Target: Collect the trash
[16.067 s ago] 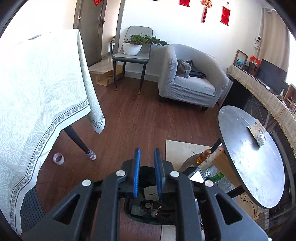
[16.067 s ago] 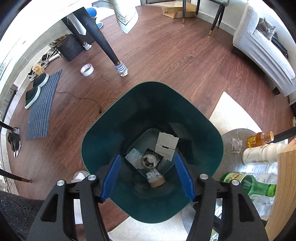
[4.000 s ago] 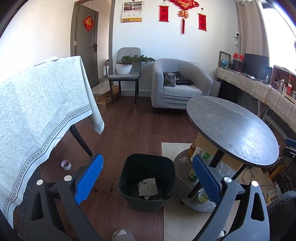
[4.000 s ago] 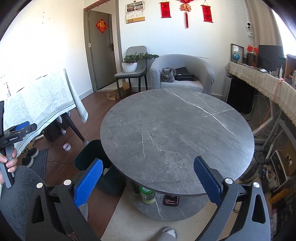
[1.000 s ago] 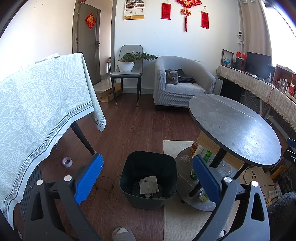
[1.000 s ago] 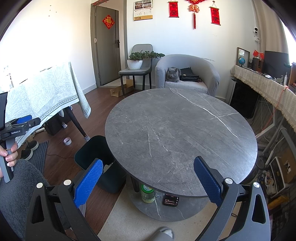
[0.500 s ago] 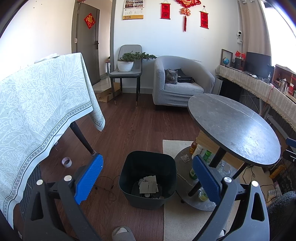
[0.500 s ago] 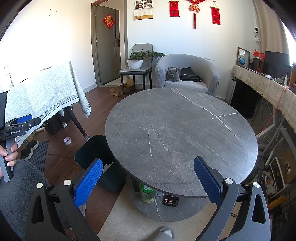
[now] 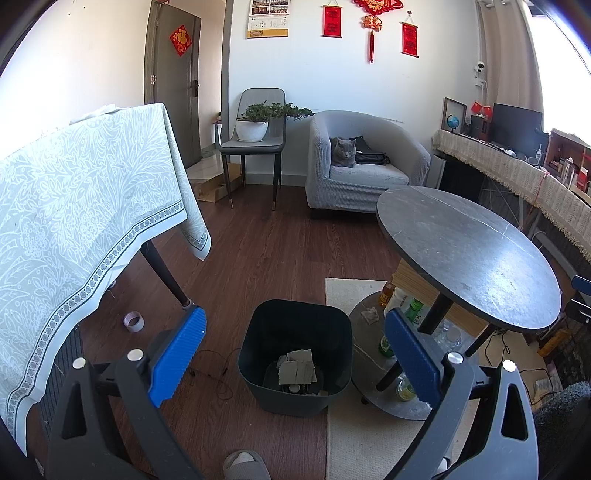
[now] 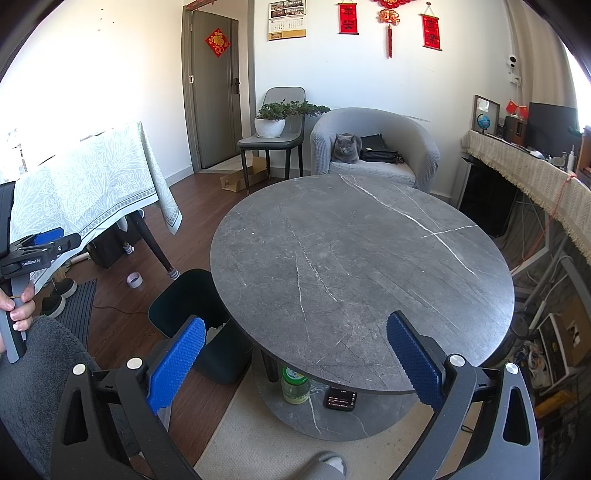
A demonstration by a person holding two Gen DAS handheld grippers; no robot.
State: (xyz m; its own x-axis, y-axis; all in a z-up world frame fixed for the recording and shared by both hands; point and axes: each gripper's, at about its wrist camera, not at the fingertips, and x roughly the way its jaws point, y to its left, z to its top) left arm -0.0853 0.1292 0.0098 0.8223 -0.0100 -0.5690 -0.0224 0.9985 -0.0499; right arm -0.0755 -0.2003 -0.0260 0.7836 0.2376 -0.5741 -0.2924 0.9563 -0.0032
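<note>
The left gripper [image 9: 293, 352] is wide open and holds nothing. In the right view you can see it from the side, and its black body reads "GenRobot.AI". A hand [image 10: 18, 306] holds its handle.

The right gripper [image 10: 295, 360] is wide open too, and it holds nothing. It hangs over the near edge of the round table [image 10: 369, 266].

The bin [image 9: 295, 332] stands on the wood floor, just beside the round table. It is dark and has no lid. Inside, at the bottom, lies the trash [image 9: 297, 371]: torn bits of grey card and some small things too small to make out.

Under the table is a low shelf [image 9: 391, 402]. On it stand a few bottles [image 9: 386, 345], some green, and a crumpled tissue [image 9: 370, 315]. The right view shows a jar [image 10: 295, 384] with a green lid there, and a phone [image 10: 340, 399] with a lit screen. Its words are too small to read.

A tape roll [image 9: 133, 322] lies on the floor near the cloth-covered table [image 9: 74, 206]. A grey cat [image 9: 343, 151] sits in the armchair [image 9: 369, 162]. The red wall hangings [image 9: 332, 20] have writing, but it is too small to read.
</note>
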